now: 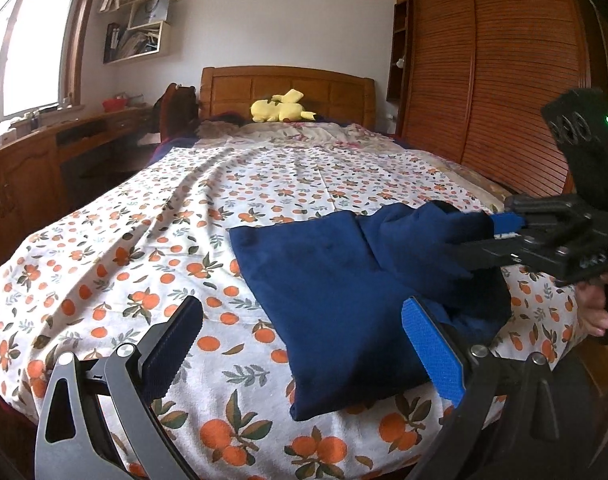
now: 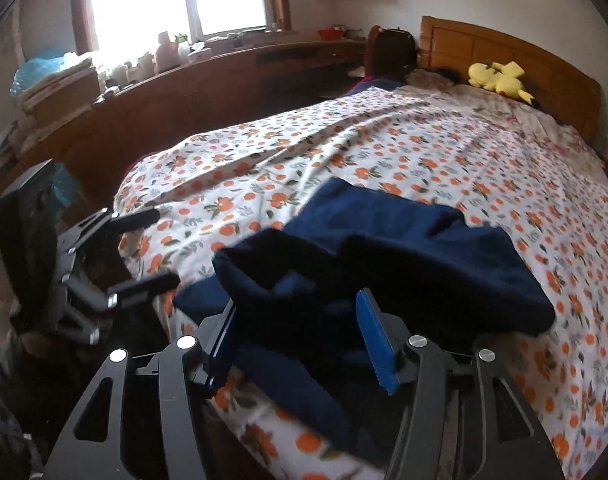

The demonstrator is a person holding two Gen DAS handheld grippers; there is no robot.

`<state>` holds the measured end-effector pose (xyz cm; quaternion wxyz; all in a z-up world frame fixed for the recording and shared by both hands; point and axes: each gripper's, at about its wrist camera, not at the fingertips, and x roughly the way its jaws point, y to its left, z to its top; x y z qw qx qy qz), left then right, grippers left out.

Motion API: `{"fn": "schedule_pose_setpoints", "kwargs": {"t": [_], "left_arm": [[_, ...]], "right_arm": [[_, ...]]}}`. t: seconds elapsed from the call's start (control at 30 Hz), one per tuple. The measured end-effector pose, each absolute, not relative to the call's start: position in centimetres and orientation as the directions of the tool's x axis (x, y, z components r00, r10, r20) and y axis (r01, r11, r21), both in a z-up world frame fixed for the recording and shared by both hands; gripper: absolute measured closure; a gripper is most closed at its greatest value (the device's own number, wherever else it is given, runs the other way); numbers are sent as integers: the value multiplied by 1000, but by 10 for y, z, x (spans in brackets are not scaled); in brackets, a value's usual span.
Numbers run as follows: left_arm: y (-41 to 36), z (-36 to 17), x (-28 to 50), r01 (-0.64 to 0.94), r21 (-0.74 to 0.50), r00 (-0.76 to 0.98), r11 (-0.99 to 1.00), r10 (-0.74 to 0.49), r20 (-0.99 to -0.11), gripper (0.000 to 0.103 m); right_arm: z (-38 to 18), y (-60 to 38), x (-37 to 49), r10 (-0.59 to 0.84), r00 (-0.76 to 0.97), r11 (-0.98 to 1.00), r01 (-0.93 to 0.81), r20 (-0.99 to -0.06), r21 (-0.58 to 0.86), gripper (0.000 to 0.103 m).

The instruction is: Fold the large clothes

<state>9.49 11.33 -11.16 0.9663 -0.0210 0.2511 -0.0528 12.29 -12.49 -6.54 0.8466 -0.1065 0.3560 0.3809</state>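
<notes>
My left wrist view shows the garment (image 1: 336,300) as a folded navy slab, soft and matte, lying near the foot edge of the bed (image 1: 144,240), toward its right side. That view alone shows the right gripper (image 1: 470,254) from the side, its fingers reaching into a bunched fold at the garment's right end, with a hand (image 1: 592,308) below it. My right wrist view shows that fold raised and hollow between the right gripper's (image 2: 300,336) ribbed blue pads (image 2: 374,344); the jaws stand part open and I cannot see the pads pressing cloth. It also shows the left gripper (image 2: 152,248) off the bed's left corner, jaws wide apart, holding nothing. The bedsheet is white with an orange-fruit print, creased.
</notes>
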Motion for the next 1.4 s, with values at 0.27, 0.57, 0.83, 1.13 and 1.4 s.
{"fn": "schedule_pose_setpoints", "kwargs": {"t": [0.27, 0.57, 0.83, 1.13, 1.4], "left_arm": [[96, -105, 99, 125, -61, 871, 990, -139, -472, 3], [79, -96, 102, 154, -67, 871, 986, -168, -462, 3], [60, -77, 102, 212, -82, 861, 974, -226, -456, 3], [23, -107, 134, 286, -96, 771, 953, -289, -568, 26], [22, -121, 139, 301, -106, 753, 948, -305, -583, 67]], "right_arm": [[-63, -164, 112, 570, 479, 711, -695, -668, 108, 50], [-38, -182, 105, 596, 514, 720, -683, -617, 127, 47], [-42, -208, 115, 519, 580, 779, -623, -627, 68, 47], [-88, -229, 143, 426, 587, 823, -568, -688, 25, 47], [-129, -231, 178, 389, 550, 840, -541, -740, 40, 47]]}}
